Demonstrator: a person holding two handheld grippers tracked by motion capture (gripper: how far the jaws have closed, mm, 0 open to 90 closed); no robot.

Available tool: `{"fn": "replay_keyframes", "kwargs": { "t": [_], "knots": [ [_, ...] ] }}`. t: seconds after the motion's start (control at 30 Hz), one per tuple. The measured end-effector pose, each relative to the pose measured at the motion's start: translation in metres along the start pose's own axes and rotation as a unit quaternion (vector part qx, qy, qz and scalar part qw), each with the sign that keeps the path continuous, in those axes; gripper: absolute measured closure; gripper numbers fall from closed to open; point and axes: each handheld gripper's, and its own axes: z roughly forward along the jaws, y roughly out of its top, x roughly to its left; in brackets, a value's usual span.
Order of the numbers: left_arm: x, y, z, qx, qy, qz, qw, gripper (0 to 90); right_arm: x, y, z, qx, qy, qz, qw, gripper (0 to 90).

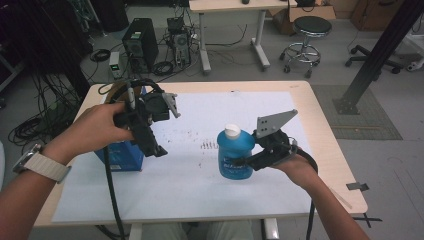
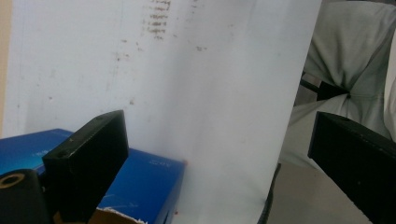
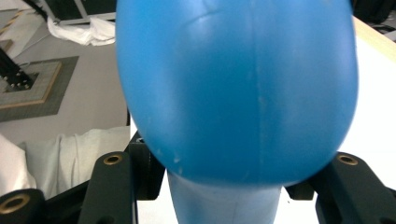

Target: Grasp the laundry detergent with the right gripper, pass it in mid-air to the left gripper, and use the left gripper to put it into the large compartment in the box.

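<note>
A blue plastic bottle (image 1: pixel 235 159) with a white cap (image 1: pixel 232 131) stands upright at the middle of the white sheet (image 1: pixel 200 195). My right gripper (image 1: pixel 251 161) is shut on its lower body from the right. In the right gripper view the bottle (image 3: pixel 238 88) bulges between the two black jaws of my right gripper (image 3: pixel 229 186). A blue cardboard box (image 1: pixel 120 157) sits at the left of the sheet. My left gripper (image 1: pixel 156 148) hovers just right of the box, open and holding nothing. In the left gripper view the box (image 2: pixel 140 182) lies under the wide-apart jaws of my left gripper (image 2: pixel 219 158).
The sheet carries small dark marks (image 1: pixel 206 145) near its middle. A brown round object (image 1: pixel 116 91) lies at the table's back left corner, under cables. Black tape (image 1: pixel 357 186) marks the right table edge. A stool (image 1: pixel 311 30), a computer tower (image 1: pixel 140 42) and another desk stand beyond.
</note>
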Motion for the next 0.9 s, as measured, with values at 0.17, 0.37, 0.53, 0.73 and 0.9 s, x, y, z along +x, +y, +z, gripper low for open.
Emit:
{"fn": "replay_keyframes", "kwargs": {
  "t": [0.17,0.37,0.53,0.73,0.9],
  "knots": [
    [-0.003,0.01,-0.001,0.003,-0.006,0.018,0.9998,5.7,-0.001,0.007,0.007,0.003,0.019,-0.01,0.9998,43.6],
    [-0.006,0.02,-0.006,0.0,-0.014,0.037,0.9992,5.7,-0.001,0.012,0.015,0.005,0.035,-0.018,0.9992,43.7],
    [-0.009,0.026,-0.011,0.001,-0.014,0.047,0.9988,5.7,-0.002,0.018,0.022,0.008,0.045,-0.026,0.9986,43.6],
    [-0.012,0.031,-0.014,-0.001,-0.02,0.057,0.9982,5.7,-0.001,0.025,0.029,0.009,0.056,-0.037,0.9977,43.6],
    [-0.013,0.036,-0.015,0.001,-0.022,0.064,0.9977,5.7,0.0,0.029,0.034,0.016,0.064,-0.042,0.997,43.6]
  ]
}}
